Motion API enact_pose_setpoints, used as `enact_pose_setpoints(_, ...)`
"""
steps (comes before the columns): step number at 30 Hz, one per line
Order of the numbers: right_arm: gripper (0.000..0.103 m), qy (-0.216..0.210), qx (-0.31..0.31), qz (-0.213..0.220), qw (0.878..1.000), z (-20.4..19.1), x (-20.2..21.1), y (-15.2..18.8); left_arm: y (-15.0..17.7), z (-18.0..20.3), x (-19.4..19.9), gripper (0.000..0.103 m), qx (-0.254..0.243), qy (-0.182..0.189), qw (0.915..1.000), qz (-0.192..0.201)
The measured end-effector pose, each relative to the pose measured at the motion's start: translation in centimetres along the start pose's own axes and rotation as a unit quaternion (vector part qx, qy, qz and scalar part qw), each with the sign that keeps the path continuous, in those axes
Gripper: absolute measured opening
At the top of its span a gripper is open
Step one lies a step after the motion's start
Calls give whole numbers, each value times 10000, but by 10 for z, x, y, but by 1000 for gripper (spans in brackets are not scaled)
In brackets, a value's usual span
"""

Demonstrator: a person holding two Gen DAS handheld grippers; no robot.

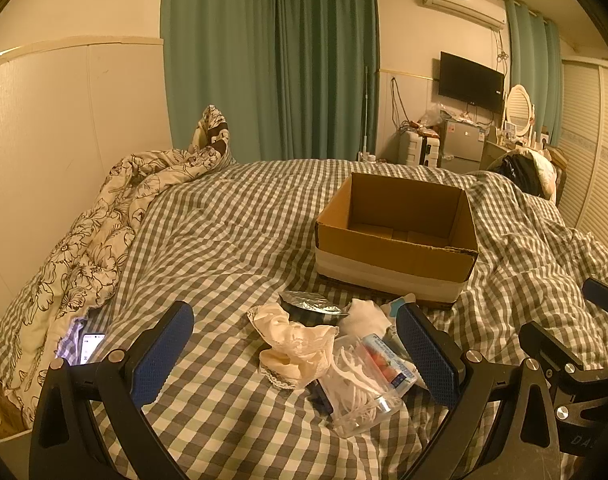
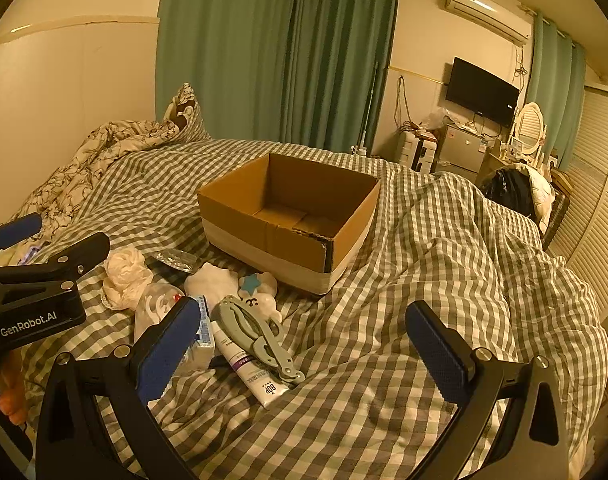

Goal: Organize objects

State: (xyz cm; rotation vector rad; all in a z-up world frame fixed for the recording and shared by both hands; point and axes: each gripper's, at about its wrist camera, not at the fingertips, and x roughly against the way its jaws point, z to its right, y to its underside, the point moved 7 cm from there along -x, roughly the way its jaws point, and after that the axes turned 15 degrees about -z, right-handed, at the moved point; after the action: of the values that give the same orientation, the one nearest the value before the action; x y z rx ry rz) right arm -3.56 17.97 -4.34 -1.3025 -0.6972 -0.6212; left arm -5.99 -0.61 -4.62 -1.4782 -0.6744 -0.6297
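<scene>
An open cardboard box (image 1: 399, 256) (image 2: 264, 236) stands on the checked bed, with nothing visible inside. In front of it lies a pile: a cream cloth (image 1: 296, 344) (image 2: 126, 274), a foil packet (image 1: 309, 304) (image 2: 175, 260), a clear floss-pick bag (image 1: 357, 392), a white plush (image 1: 363, 316) (image 2: 214, 280), grey pliers (image 2: 256, 334) and a white tube (image 2: 250, 368). My left gripper (image 1: 300, 356) is open, its fingers either side of the cloth and bag. My right gripper (image 2: 307, 348) is open and empty, above the bedcover just right of the pliers.
A floral quilt (image 1: 104, 236) is bunched along the left wall. A lit phone (image 1: 90, 346) lies on the bed at the left. Green curtains (image 1: 272, 60), a television (image 1: 471, 82), a small fridge (image 1: 461, 146) and a slatted wardrobe (image 1: 591, 152) stand beyond the bed.
</scene>
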Motion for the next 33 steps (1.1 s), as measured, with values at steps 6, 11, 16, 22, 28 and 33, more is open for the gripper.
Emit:
enact_pose_setpoints(6,103,-28,49,30,10000,-1,4,-1,0,-1,0,103,-3,-13,10000,16)
enact_pose_setpoints(11,103,-66,97,26,9999,-2,5,-1,-1,-2,1,103,-38,-9,10000,23)
enact_pose_setpoints(16,103,-101,105,-10,9999,0,4,-1,0,0,-1,103,-66,20,10000,-42)
enact_pose_setpoints(22,103,-110,55,-54,9999,4,0,1,4,1,-11,103,-82,56,9997,-230)
enact_pose_setpoints(28,101,-116,15,-169,9998,10,-9,4,11,-1,-27,103,-83,103,9987,-493)
enact_pose_setpoints(33,99,-118,-3,-392,9992,15,-25,11,18,-9,-47,103,-41,99,9968,-793)
